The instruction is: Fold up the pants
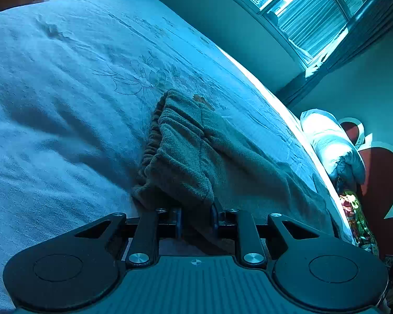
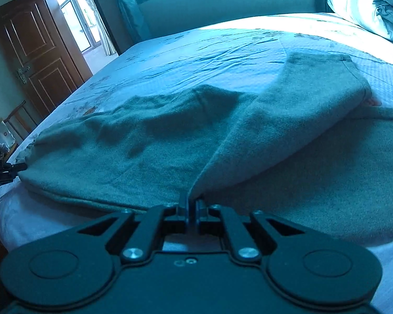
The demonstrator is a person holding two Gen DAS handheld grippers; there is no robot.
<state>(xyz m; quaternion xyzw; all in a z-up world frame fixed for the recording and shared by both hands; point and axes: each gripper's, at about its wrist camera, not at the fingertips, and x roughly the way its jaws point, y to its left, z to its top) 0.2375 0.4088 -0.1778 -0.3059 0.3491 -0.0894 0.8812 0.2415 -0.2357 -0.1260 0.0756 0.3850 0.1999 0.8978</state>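
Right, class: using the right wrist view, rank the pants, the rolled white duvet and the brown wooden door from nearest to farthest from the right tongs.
1. Pants: pinched in the right tongs, spread over the bed straight ahead.
2. Rolled white duvet: far right, at the bed's far corner.
3. Brown wooden door: far left, off the bed against the wall.
The last two are close; the door looks slightly farther.

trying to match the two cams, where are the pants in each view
Left wrist: pants at centre, gathered waistband facing the camera, fabric between the left hand-held gripper fingers.
Right wrist: pants across the middle; right hand-held gripper pinches an edge.
Shared landmark: rolled white duvet.
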